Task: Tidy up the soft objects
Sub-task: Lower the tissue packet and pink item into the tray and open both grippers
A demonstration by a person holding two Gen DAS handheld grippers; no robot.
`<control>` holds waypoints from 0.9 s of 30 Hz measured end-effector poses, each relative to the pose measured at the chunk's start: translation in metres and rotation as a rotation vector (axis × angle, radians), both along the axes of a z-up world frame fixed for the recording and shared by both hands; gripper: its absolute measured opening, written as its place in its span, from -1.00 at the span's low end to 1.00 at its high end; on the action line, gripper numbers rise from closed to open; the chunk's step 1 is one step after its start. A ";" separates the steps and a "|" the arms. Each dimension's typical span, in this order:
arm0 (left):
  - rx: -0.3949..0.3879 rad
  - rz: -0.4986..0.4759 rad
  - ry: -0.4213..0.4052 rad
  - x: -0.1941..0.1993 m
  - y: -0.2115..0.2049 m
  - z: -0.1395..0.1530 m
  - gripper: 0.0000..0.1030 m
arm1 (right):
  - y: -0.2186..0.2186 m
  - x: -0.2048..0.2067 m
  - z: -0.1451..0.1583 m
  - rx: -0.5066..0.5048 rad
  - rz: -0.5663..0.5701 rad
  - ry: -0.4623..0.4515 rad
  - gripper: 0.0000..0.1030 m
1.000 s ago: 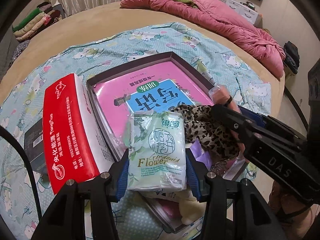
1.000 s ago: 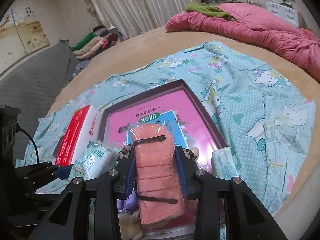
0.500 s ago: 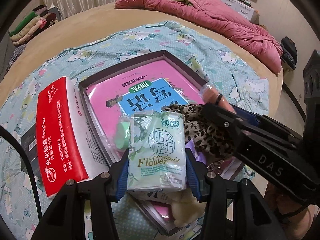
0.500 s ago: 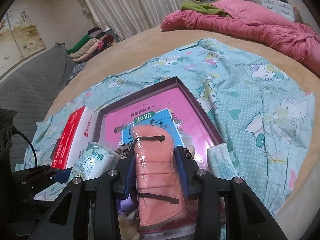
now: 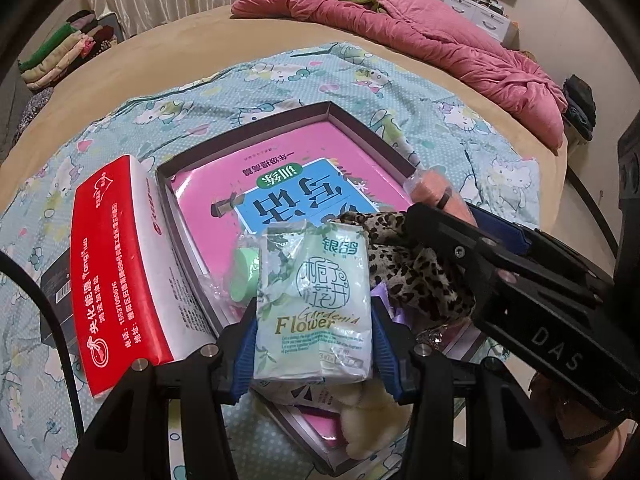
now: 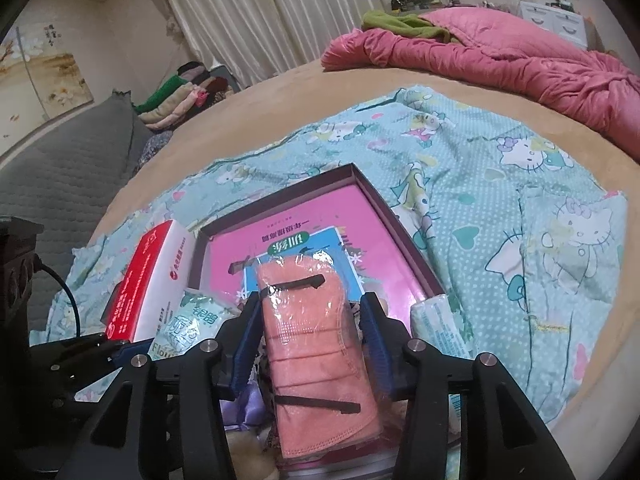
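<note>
Left gripper (image 5: 314,344): blue pads press both long sides of the tissue pack (image 5: 314,304); jaws about half open, clamped on it.
Tissue pack: pale green wrapper, "Flower" printed on its face; held upright over the near end of the box, above a second flat packet (image 5: 304,394).
Right gripper (image 6: 308,338): jaws opening; the mask packet (image 6: 316,352) sits between them. The pad on the right of the view shows a gap to the packet; the other pad looks at or near its edge (contact there not resolvable).
Mask packet: salmon-pink masks with black ear loops in clear film; it lies lengthwise between the fingers, over the near end of the box, far tip over the blue book panel.
Box (image 5: 360,124): shallow, dark maroon rim, open top, on the cartoon-cat cloth (image 6: 500,208).
Book (image 5: 288,160): pink cover with blue panel, flat in the box bottom, fills most of it.
Leopard cloth (image 5: 416,264): crumpled in the near part of the box, just beside the tissue pack, partly under the right gripper's arm in the left wrist view.
Plush (image 5: 372,420): cream, fuzzy, at the near edge of the box below the tissue pack.
Green item in film (image 5: 244,276): in the box, touching the tissue pack's far-left side (identity unclear).
Red-and-white carton (image 5: 116,264): outside the box, against its left wall.
Second tissue pack (image 6: 440,320): on the cloth just outside the box's right wall.
Pink quilt (image 6: 500,56): bunched at the far side of the bed.
</note>
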State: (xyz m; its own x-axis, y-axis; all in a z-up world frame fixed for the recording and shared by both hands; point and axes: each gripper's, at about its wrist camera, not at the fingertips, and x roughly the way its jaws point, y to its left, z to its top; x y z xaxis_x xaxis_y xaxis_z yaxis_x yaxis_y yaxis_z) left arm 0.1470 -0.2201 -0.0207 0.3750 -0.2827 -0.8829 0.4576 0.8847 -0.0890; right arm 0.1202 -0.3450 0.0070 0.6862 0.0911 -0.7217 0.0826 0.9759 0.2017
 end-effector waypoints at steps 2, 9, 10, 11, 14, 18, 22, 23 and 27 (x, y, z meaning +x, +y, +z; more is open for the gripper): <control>0.001 0.002 -0.002 -0.001 0.000 0.001 -0.01 | 0.000 -0.001 0.001 -0.010 -0.004 -0.002 -0.01; 0.002 0.008 -0.011 -0.002 0.000 0.004 0.09 | -0.008 -0.005 0.003 -0.023 -0.027 -0.009 0.00; 0.000 0.009 -0.013 -0.002 0.000 0.005 0.09 | -0.009 -0.005 0.003 -0.024 -0.033 -0.005 0.00; -0.001 0.008 -0.018 -0.002 0.000 0.007 0.11 | -0.010 -0.005 0.002 -0.027 -0.038 -0.002 0.00; -0.008 0.009 -0.029 -0.003 0.000 0.010 0.20 | -0.014 -0.007 0.002 -0.025 -0.052 -0.006 0.00; -0.012 0.006 -0.040 -0.005 -0.001 0.014 0.21 | -0.016 -0.009 0.002 -0.022 -0.059 -0.006 0.03; -0.012 0.004 -0.046 -0.006 -0.001 0.015 0.21 | -0.019 -0.011 0.002 -0.001 -0.060 -0.007 0.07; -0.013 0.004 -0.045 -0.007 0.000 0.015 0.21 | -0.019 -0.012 0.002 0.006 -0.059 -0.007 0.09; -0.013 0.007 -0.046 -0.010 0.002 0.017 0.21 | -0.021 -0.021 0.001 0.027 -0.067 -0.011 0.14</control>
State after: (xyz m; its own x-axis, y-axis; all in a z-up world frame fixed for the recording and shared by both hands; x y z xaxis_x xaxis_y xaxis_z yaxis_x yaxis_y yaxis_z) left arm 0.1373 -0.2179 -0.0040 0.4168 -0.2917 -0.8609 0.4553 0.8867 -0.0801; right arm 0.0990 -0.3664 0.0078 0.6992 0.0641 -0.7121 0.1450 0.9626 0.2290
